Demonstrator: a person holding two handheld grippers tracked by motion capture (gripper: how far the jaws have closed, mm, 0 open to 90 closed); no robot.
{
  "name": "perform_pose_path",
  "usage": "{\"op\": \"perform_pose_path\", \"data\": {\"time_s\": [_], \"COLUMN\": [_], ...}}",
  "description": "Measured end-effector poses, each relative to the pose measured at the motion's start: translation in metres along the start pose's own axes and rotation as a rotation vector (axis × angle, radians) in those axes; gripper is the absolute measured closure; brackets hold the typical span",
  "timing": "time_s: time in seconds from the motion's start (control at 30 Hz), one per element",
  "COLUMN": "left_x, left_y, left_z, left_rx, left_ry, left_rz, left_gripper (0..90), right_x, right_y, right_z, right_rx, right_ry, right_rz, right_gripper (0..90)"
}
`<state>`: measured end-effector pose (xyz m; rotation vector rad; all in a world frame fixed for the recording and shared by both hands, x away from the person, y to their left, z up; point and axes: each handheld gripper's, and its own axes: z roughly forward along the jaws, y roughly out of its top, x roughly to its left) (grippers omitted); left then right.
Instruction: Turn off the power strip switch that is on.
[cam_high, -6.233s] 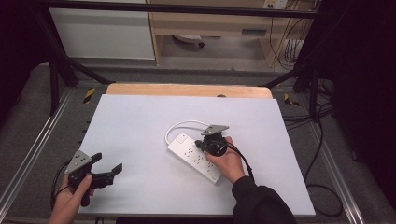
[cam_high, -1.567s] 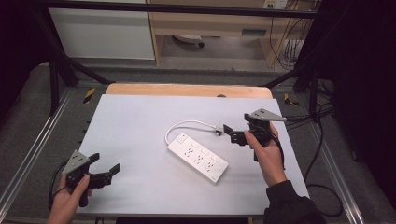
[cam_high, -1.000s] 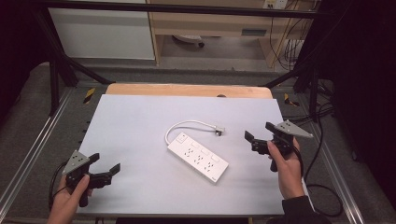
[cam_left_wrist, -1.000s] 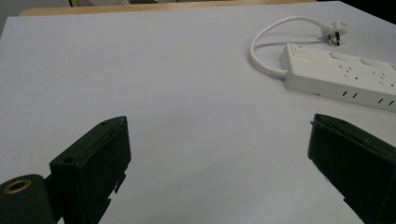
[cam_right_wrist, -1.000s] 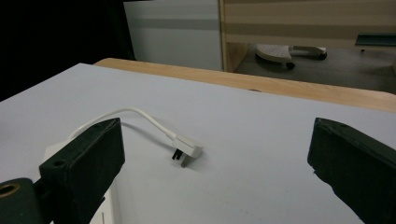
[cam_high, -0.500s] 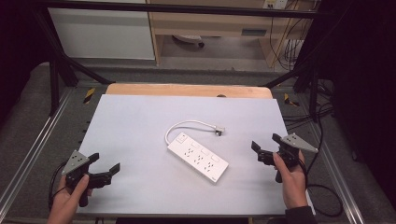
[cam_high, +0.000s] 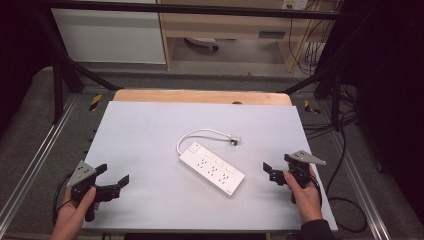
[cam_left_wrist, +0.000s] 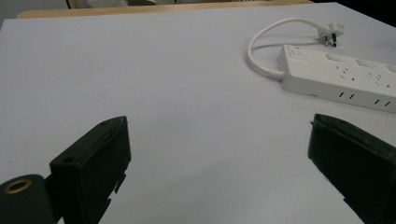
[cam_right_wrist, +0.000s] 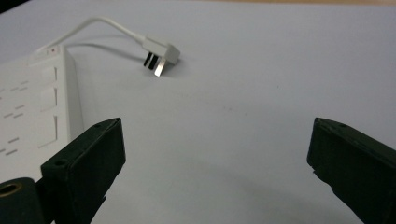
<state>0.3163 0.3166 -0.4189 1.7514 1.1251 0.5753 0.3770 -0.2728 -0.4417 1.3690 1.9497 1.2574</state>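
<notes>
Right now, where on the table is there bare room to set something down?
The table is bare left of the power strip up to the left gripper, and behind the plug. Tightest is between strip and right gripper.

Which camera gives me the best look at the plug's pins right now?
The right gripper view: the plug lies close ahead, pins facing the camera. The left gripper view shows it far off beyond the power strip, pins small. The high view shows it tiny, pins indistinct.

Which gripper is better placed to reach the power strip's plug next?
Probably the right gripper: open, with the plug ahead of its jaws. The left gripper, also open, sits beyond the power strip.
</notes>
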Motion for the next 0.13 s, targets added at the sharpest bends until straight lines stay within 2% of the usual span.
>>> {"op": "perform_pose_path", "data": {"time_s": [0.13], "left_x": [-0.0005], "left_y": [0.0001], "left_z": [0.0005], "left_rx": [0.0], "left_ry": [-0.004], "left_rz": [0.0], "left_gripper": [5.8], "right_x": [0.0022], "right_y": [-0.0038], "right_z": [0.0096], "right_rx": [0.063], "right_ry": [-0.005], "right_rz": [-0.019], "right_gripper": [4.7]}}
